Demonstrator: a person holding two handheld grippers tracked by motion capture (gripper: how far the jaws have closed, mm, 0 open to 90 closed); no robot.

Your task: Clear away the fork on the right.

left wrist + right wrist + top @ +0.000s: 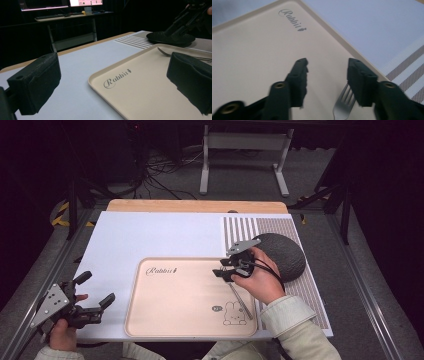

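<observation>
The fork was laid flat on the beige tray, near the tray's right edge, its handle pointing toward the tray's near right corner and its tines toward the far edge. The right gripper was held over the tines end of the fork, beside the tray's right edge. In the right gripper view, its jaws were seen partly open, with the fork tines lying on the tray between them, closer to the right-hand jaw; no pad was pressed on the fork. The left gripper was held at the near left corner of the white mat, well apart from the fork, its jaws wide and nothing between them. A dark round pad was placed on the striped mat just beyond the right hand.
</observation>
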